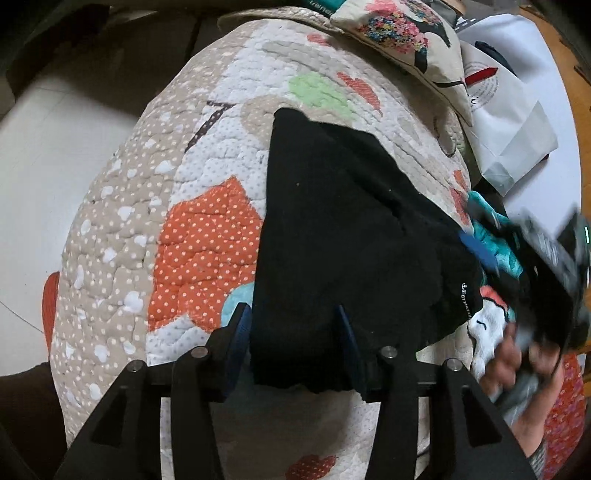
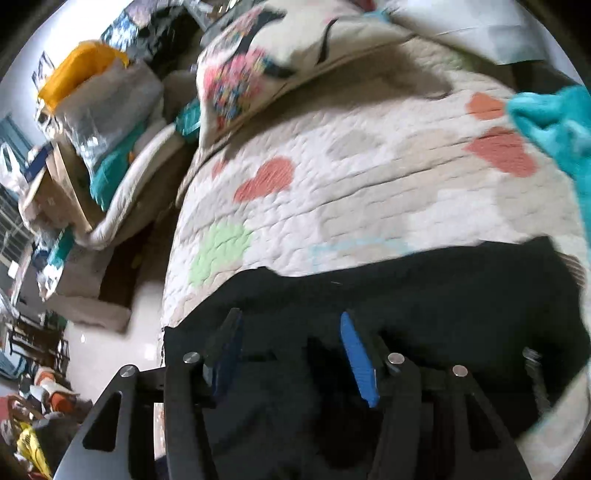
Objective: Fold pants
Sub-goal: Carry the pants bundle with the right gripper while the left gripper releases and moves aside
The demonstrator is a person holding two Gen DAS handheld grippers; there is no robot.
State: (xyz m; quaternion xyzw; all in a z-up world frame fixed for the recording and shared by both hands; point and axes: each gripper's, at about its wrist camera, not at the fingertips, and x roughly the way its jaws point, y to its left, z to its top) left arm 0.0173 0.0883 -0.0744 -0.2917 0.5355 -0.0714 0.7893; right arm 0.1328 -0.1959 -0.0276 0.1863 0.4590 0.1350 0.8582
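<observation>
The black pants [image 1: 332, 229] lie spread on a patterned quilt [image 1: 207, 243] on a bed. My left gripper [image 1: 291, 325] is open, its blue-padded fingers either side of the near edge of the pants. In the left wrist view the right gripper [image 1: 554, 258] is a blur at the far right edge, held in a hand. In the right wrist view my right gripper [image 2: 291, 332] is open above the black pants [image 2: 424, 295], holding nothing. The view is motion-blurred.
A flowered pillow [image 1: 402, 33] and white bags [image 1: 509, 122] lie at the far end of the bed. A teal cloth [image 2: 554, 122] lies on the quilt at the right. The bed edge drops to a pale floor [image 1: 48, 177] on the left. Cluttered boxes [image 2: 66, 177] stand beyond.
</observation>
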